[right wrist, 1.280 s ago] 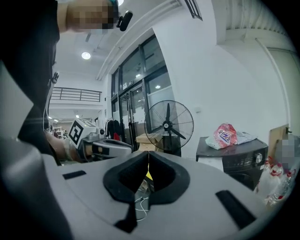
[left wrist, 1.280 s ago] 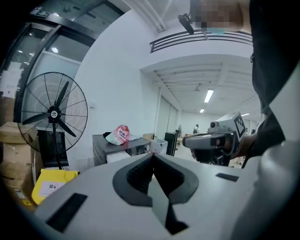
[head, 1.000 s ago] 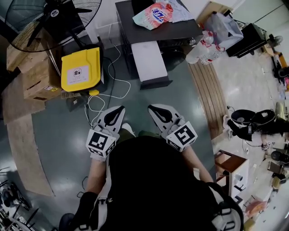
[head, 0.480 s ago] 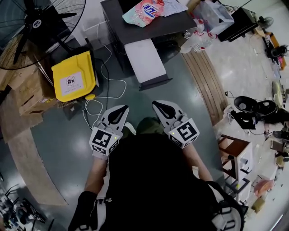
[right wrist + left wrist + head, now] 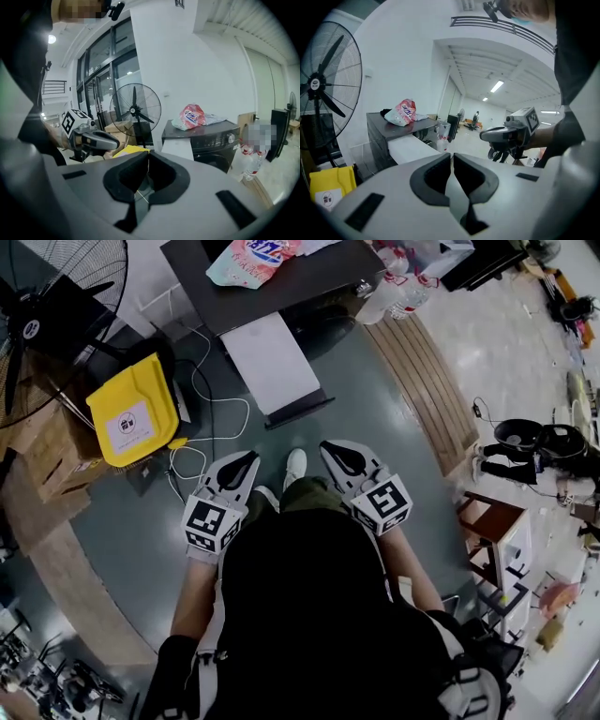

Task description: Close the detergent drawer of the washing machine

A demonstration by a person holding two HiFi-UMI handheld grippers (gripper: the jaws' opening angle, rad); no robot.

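The dark grey washing machine (image 5: 281,282) stands at the top of the head view, its long white detergent drawer (image 5: 270,364) pulled far out toward me. Both grippers hang side by side short of the drawer's front end, touching nothing. My left gripper (image 5: 246,459) is shut and empty, as is my right gripper (image 5: 332,450). In the left gripper view the jaws meet (image 5: 452,157), with the drawer (image 5: 410,146) ahead and the right gripper (image 5: 506,136) alongside. The right gripper view shows shut jaws (image 5: 146,157), the machine (image 5: 213,136) and the drawer (image 5: 176,150).
A pink detergent bag (image 5: 251,257) lies on the machine's top. A yellow bin (image 5: 131,413) and white cables (image 5: 204,423) lie left of the drawer, a fan (image 5: 42,320) behind them. Water bottles (image 5: 389,292) and a slatted wooden board (image 5: 422,381) are to the right.
Both grippers have sunk and come a little nearer the drawer's front, jaws still shut. The head view has swung, so the machine sits further left. A shoe now shows between the grippers.
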